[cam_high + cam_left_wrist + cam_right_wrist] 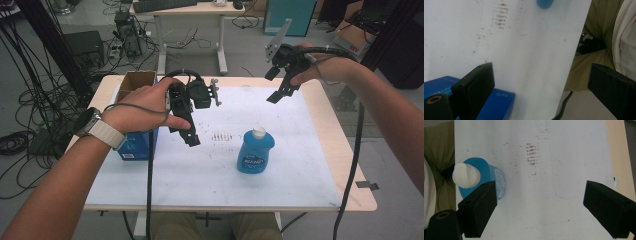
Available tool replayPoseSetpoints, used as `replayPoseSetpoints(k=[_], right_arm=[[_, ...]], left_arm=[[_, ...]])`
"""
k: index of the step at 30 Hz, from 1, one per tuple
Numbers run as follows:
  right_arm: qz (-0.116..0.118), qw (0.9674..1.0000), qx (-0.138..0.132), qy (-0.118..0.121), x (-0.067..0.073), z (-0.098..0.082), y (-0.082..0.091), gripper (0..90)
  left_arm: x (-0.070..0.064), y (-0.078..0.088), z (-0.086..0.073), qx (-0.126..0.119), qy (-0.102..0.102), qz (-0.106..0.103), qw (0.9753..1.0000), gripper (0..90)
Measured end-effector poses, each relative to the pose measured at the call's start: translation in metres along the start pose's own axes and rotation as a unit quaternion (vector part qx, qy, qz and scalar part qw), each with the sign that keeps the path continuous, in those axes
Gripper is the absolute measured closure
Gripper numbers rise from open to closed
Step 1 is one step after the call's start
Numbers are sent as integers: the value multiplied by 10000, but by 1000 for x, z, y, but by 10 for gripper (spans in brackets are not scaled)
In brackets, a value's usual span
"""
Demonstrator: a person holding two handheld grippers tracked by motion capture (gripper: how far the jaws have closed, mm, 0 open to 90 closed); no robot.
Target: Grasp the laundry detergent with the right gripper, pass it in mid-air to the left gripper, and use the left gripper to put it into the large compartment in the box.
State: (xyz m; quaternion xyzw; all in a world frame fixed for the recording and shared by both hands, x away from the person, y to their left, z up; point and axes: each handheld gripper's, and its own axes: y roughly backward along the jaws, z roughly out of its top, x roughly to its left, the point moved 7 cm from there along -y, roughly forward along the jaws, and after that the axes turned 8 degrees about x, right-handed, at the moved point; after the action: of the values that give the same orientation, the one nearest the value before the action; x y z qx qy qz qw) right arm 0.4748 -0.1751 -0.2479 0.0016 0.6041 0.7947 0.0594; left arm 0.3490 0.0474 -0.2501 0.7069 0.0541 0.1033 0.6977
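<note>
A light wooden table (350,150) carries a stained white mat (200,170), with a blue bottle (255,151) at centre and a blue box (137,147) at nine o'clock.

White sheet (210,170) spread over the wooden worktop (330,125), directly beneath the left fingers (190,135) and the right fingers (280,92). Rows of brown smudges (222,136) on it, lying between the two pairs. Open cardboard box (137,80) just behind the left fingers. Beyond the right fingers, a second desk (190,10) with a keyboard (165,5). Cables (20,100) tangled on the floor, well outside the left fingers.
</note>
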Motion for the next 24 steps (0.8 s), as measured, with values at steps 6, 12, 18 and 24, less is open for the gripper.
replayPoseSetpoints(k=[6,12,18,24], right_arm=[[-26,10000,-14,24,1,-1,2,106],[-33,10000,-49,-4,2,-3,4,101],[-13,9999,-101,-71,2,-7,2,59],[96,9997,-154,-141,5,-10,1,54]], left_arm=[[1,0,0,3,-23,44,10000,77],[1,-1,2,2,-9,30,10000,77],[3,-2,3,28,-39,52,10000,77],[3,-3,4,20,-37,37,10000,78]])
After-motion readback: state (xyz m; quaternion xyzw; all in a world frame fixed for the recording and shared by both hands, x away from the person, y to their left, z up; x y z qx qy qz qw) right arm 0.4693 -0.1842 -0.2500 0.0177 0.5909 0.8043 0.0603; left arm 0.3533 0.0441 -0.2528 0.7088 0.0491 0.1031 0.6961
